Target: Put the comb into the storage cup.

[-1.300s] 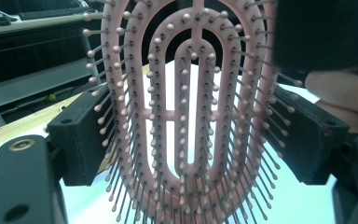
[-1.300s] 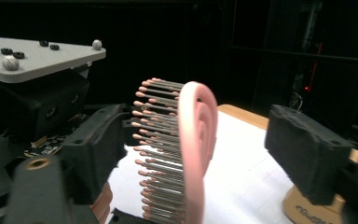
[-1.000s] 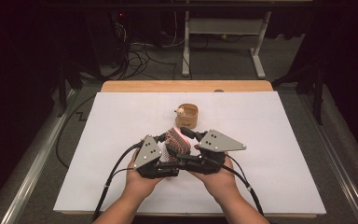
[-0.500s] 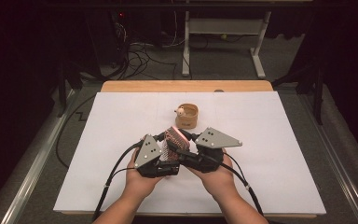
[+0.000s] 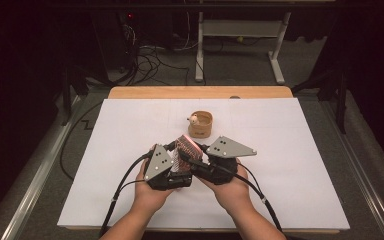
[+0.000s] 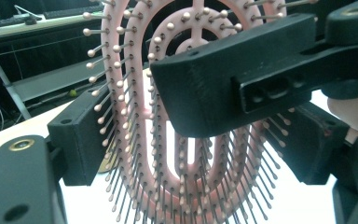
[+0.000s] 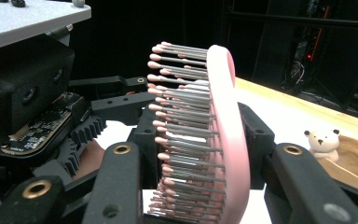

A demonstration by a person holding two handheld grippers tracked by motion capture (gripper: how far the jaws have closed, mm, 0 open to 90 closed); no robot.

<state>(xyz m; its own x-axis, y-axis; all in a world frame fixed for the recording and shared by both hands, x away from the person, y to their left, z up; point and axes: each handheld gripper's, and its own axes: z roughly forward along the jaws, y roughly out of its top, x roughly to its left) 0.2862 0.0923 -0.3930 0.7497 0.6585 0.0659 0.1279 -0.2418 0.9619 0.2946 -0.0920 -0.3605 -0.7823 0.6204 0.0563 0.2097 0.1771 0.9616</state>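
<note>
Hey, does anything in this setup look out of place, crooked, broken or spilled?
Nothing looks spilled or broken. The pink hairbrush stands on edge in the air between the left gripper and right gripper, both clamped on it. The right jaws have just been closing. The wooden holder sits upright on the white table cover.

The way straight ahead is being blocked by the wooden bowl (image 5: pixel 200 123) with its small bear figure (image 5: pixel 194 119), standing just beyond the two tools. Open passage is being left across the white bench (image 5: pixel 105 150) to either side.
</note>
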